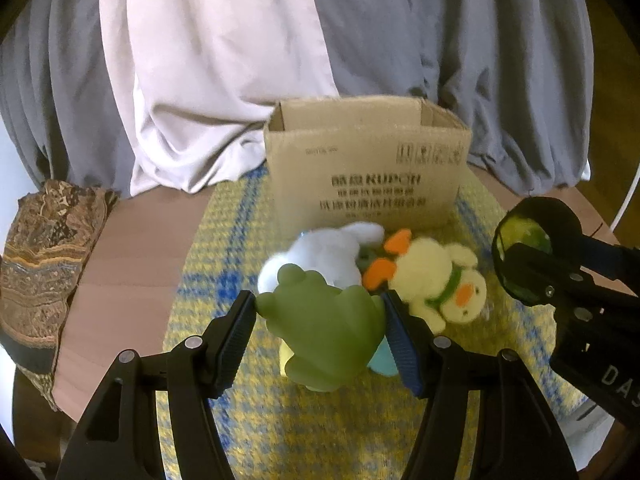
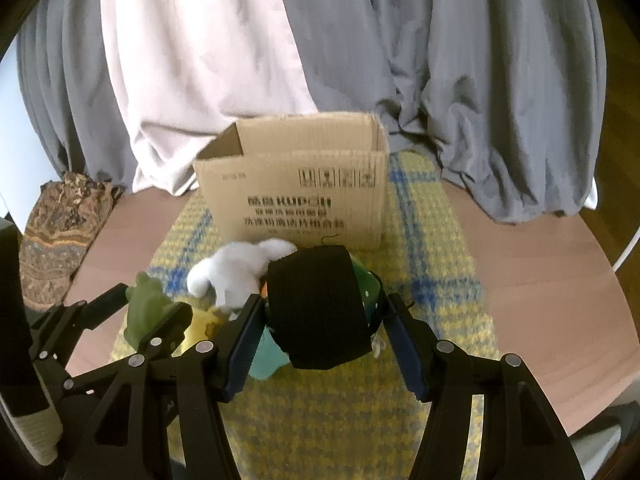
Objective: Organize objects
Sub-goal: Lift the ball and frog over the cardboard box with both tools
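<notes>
Green rubber frog [image 1: 326, 332] sat clamped in our left gripper [image 1: 320, 316]; our right gripper [image 2: 324, 316] gripped a black-banded green toy [image 2: 320, 308], both held above the yellow mat [image 1: 224, 240] before the cardboard box [image 1: 366, 168].

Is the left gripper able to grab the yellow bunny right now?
Probably not yet. The left gripper is already shut on the green frog toy, so its jaws are full. The yellow bunny lies uncovered beside it on the mat.
</notes>
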The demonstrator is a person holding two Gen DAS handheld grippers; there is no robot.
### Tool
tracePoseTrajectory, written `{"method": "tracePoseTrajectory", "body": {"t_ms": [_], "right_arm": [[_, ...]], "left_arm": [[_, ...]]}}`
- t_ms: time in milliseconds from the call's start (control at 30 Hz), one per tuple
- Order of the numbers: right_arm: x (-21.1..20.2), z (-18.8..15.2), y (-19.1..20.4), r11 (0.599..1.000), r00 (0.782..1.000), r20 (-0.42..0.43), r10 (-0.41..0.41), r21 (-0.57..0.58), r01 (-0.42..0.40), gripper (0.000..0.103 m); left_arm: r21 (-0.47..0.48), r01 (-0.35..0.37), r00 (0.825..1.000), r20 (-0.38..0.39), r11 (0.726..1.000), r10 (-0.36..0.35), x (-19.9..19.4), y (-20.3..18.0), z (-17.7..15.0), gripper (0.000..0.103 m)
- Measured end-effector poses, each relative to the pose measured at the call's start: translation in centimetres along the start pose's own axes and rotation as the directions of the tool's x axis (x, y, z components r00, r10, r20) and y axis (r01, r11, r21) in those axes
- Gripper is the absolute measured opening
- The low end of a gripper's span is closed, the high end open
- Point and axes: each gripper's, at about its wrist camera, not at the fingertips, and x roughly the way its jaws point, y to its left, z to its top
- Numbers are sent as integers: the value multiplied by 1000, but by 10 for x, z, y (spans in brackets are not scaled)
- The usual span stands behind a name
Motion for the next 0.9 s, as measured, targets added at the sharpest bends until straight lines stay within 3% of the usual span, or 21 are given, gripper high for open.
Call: {"method": "tracePoseTrajectory", "body": {"t_ms": [900], "right_arm": [[-2,97,-7,999,994,109,-24,34,20,61]], "left_arm": [[4,-11,992,129,1000,11,4,16,104,63]]}}
